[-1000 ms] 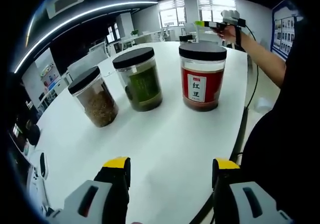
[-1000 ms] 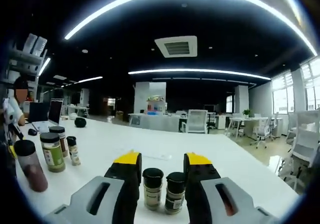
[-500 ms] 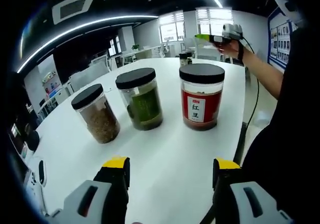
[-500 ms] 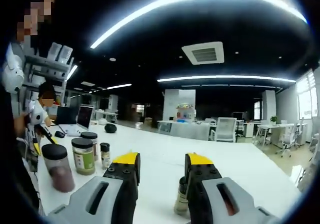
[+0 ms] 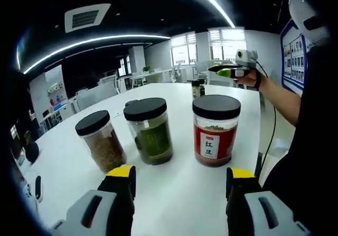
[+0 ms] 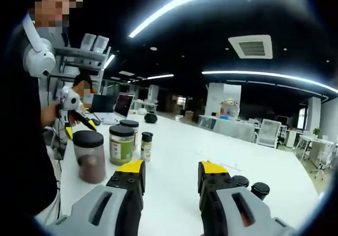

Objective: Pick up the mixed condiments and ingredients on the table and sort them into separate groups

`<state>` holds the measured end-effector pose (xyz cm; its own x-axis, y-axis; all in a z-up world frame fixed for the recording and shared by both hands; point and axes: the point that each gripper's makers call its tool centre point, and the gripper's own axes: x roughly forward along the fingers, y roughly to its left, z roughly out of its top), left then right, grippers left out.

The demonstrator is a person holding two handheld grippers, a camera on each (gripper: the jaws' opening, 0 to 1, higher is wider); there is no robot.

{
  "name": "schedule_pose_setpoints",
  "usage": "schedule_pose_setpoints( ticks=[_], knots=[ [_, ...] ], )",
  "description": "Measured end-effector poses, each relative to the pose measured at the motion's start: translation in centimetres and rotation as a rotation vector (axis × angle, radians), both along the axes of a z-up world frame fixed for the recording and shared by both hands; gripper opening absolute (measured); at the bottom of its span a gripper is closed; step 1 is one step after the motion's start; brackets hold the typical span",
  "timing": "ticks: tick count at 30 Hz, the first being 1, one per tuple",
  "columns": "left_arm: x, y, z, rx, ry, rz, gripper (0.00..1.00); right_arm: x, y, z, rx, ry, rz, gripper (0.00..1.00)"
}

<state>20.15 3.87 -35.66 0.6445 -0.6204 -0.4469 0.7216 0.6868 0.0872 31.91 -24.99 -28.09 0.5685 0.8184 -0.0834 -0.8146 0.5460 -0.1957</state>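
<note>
Three black-lidded jars stand in a row on the white table (image 5: 174, 194): one with brown contents (image 5: 100, 141), one with green contents (image 5: 150, 130), and a red-labelled bean jar (image 5: 215, 129). My left gripper (image 5: 181, 175) is open just short of them, nothing between its jaws. Two small spice bottles (image 5: 198, 88) stand farther back. My right gripper (image 6: 171, 170) is open over bare table. Two small dark-capped bottles (image 6: 248, 185) sit just right of its right jaw. At the left of the right gripper view stand a dark-red jar (image 6: 90, 156), a green-labelled jar (image 6: 121, 144) and a small bottle (image 6: 146, 145).
A person's hand holds the right gripper (image 5: 232, 69) at the far table edge. The person's body fills the right side of the left gripper view. A laptop (image 6: 122, 105) and a black object (image 6: 151, 118) lie farther along the table. Office chairs and desks stand beyond.
The right gripper has swung left: the two small bottles, between its jaws a second ago, now sit to the right of its right jaw. The left gripper view has dropped lower toward the jars.
</note>
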Motion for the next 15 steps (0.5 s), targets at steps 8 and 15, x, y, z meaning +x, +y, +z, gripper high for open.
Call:
schedule_pose_setpoints(
  ticks=[8, 15],
  knots=[
    [0.1, -1.6, 0.4, -0.033, 0.002, -0.029, 0.68, -1.1, 1.2, -0.6, -0.022, 0.001, 0.081, 0.44],
    [0.1, -3.4, 0.1, -0.095, 0.049, -0.043, 0.79, -2.8, 2.8, -2.6, -0.119, 0.026, 0.174, 0.49]
  ],
)
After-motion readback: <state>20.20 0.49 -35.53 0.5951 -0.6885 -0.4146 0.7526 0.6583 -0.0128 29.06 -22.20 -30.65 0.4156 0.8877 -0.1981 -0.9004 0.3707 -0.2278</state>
